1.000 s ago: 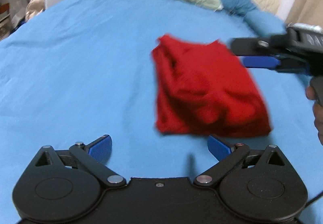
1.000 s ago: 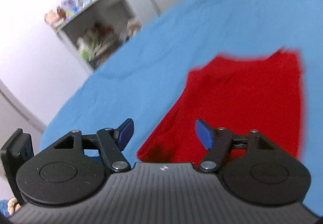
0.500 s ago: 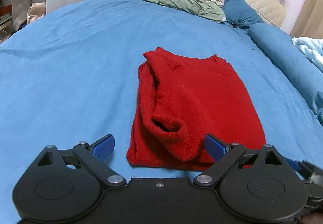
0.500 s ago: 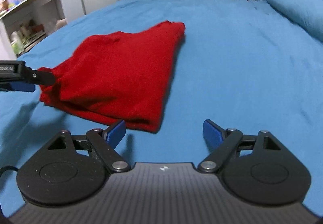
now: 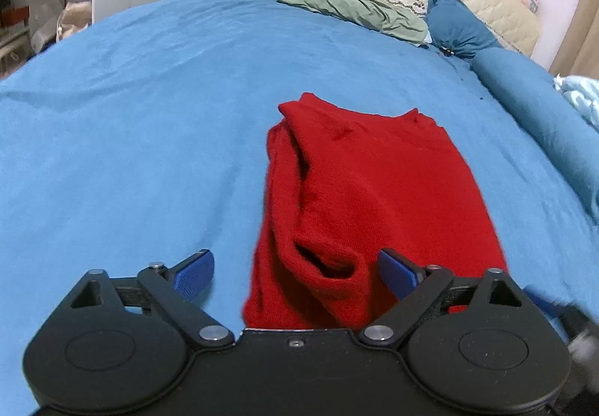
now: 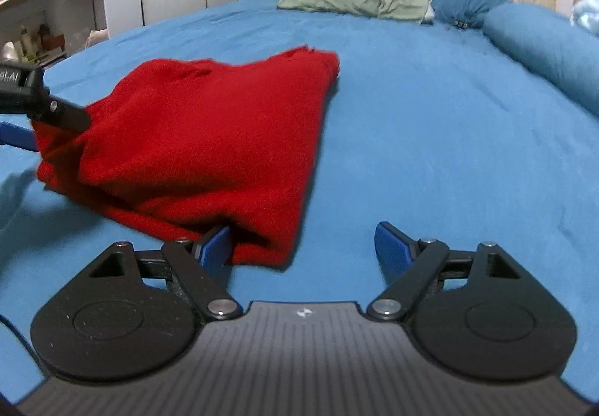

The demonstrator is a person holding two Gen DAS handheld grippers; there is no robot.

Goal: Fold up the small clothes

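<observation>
Fingers: left gripper (image 5: pixel 295 275) and right gripper (image 6: pixel 303 243) both spread wide, grasping nothing.
Sweater: red sweater (image 5: pixel 370 199) folded on blue bed (image 5: pixel 131 116).

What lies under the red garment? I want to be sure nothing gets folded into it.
Only the blue sheet shows around the red garment. Whatever lies beneath its layers is covered.

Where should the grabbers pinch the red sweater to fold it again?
Probably the near hem of the red sweater, one near corner each. It lies flat on the blue bedsheet with that edge closest. The left gripper and right gripper are both open right there, so come in low from the near side.
</observation>
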